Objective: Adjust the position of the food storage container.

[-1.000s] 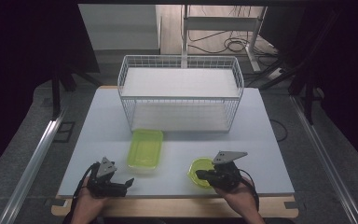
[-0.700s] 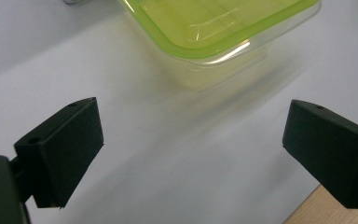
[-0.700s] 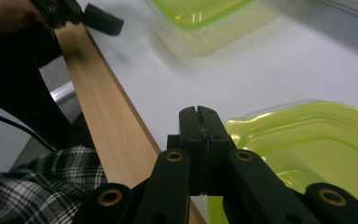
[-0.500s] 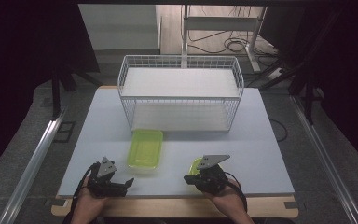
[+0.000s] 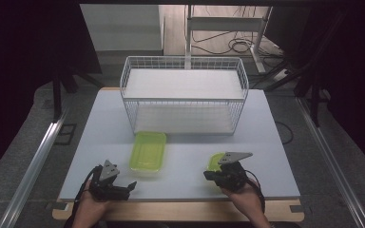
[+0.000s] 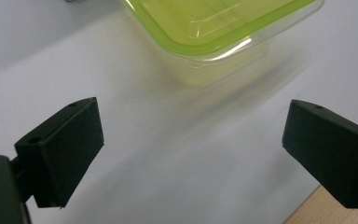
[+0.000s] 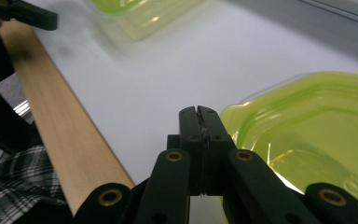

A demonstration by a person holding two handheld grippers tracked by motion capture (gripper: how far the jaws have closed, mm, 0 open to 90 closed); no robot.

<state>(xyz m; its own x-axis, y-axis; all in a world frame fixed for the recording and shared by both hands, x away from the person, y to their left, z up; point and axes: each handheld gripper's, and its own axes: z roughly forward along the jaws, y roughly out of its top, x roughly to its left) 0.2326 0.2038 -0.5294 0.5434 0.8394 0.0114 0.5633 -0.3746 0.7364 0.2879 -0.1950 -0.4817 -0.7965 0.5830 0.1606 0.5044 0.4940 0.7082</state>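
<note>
Lime-green containers (image 5: 148, 152), white wire basket (image 5: 184, 95), plaid sleeve (image 7: 14, 186).

Glossy, see-through green plastic container (image 5: 148, 152) on a smooth matt white table (image 5: 100, 133) edged in pale wood — behind it a white wire basket (image 5: 184, 95); matt black gripper jaws, a plaid cloth sleeve (image 7: 14, 186).

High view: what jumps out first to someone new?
The white wire basket rack at the back of the pale table dominates. In front of it, two bright green containers stand out: a rectangular container near the middle and a smaller round container at front right, partly behind the right gripper, whose jaws are shut. The left gripper sits at the front left, jaws wide open.
</note>
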